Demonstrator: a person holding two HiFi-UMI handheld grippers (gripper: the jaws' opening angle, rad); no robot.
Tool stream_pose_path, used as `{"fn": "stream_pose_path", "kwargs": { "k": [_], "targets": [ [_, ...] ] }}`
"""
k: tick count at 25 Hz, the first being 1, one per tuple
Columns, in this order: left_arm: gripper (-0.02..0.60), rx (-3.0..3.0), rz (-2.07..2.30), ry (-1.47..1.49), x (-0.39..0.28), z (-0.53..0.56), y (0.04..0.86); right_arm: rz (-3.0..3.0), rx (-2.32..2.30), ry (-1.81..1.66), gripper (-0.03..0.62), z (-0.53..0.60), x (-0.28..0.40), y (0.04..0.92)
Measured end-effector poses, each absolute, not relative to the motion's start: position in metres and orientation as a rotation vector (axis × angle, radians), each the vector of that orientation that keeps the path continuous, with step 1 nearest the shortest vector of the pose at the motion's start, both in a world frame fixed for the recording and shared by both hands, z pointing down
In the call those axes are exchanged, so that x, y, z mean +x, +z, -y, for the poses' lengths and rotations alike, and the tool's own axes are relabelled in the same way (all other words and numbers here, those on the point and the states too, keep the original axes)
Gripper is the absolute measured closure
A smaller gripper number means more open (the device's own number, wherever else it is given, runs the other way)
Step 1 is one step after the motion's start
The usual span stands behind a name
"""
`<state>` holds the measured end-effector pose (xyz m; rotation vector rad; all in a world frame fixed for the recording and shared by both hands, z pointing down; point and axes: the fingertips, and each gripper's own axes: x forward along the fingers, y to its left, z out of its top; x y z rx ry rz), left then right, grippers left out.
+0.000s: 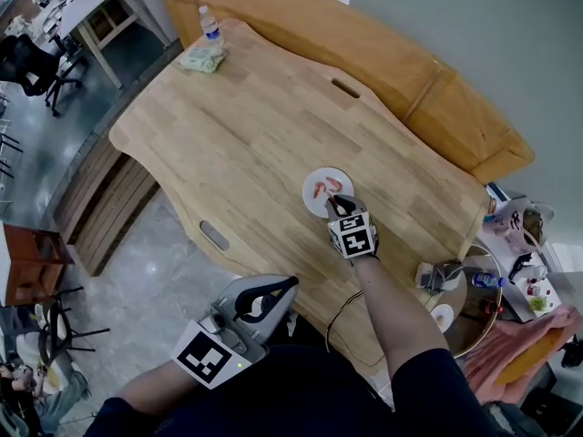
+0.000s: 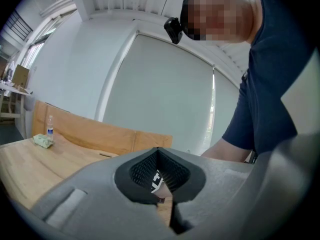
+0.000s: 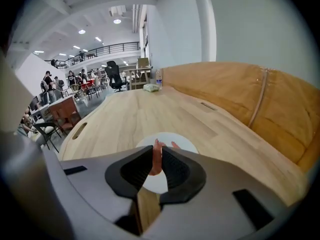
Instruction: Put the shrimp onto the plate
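Observation:
A white plate (image 1: 314, 204) sits on the wooden table (image 1: 246, 126) right of centre. My right gripper (image 1: 338, 205) is at the plate's near edge, shut on a pink shrimp (image 3: 156, 160) that sticks out over the plate (image 3: 175, 140). A second shrimp (image 3: 175, 145) lies on the plate just beyond; in the head view it shows as a pink piece (image 1: 318, 190). My left gripper (image 1: 290, 284) hangs off the table's near side by the person's body, jaws closed together with nothing between them.
A water bottle (image 1: 210, 25) and a green cloth (image 1: 202, 58) stand at the table's far corner. Slots cut the tabletop (image 1: 345, 88) (image 1: 215, 236). A wooden bench back (image 1: 428, 89) runs behind. A small cluttered side table (image 1: 474, 309) stands at right.

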<state>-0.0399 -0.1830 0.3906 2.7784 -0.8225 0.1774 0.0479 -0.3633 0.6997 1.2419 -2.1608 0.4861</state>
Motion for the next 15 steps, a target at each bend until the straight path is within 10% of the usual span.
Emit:
{"fn": "stream_pose_path", "kwargs": {
  "k": [15],
  "targets": [
    [0.578,2.754,0.865,0.239,-0.052,0.186,0.397,2.028,1.143,0.499,0.53,0.376,0.05,0.751]
  ]
}}
